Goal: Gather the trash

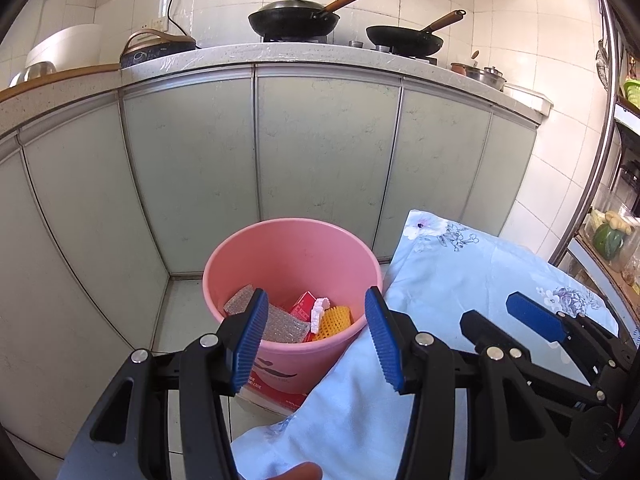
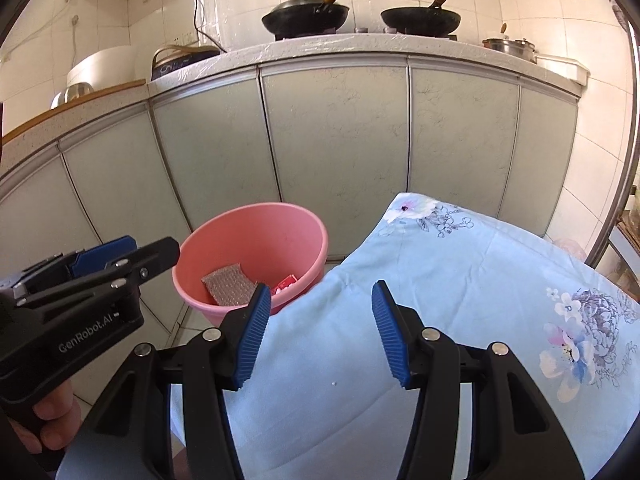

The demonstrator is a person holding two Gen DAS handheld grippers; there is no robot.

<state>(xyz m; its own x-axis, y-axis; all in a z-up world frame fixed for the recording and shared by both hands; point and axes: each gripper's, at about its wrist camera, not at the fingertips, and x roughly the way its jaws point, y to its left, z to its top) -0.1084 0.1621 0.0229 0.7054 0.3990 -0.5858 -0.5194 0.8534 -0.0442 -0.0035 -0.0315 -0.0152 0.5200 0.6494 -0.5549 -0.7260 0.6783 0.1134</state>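
The round pink plastic bin (image 1: 292,268) stands on the tiled floor against the pale cabinet doors, already holding a bubble-wrap sheet (image 1: 276,320), a red carton (image 1: 306,304) and a yellow foam net (image 1: 334,318). The light-blue floral cloth (image 2: 460,300) covering the surface to the right appears nearly cleared; a tiny white speck (image 2: 334,383) could easily be overlooked, and the hanging cloth edge could be snagged. The left gripper (image 1: 316,340) and the right gripper (image 2: 318,334) are both seen with jaws spread, nothing held or touched.

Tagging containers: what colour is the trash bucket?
Pink bucket, plain inside; best seen in the left wrist view.
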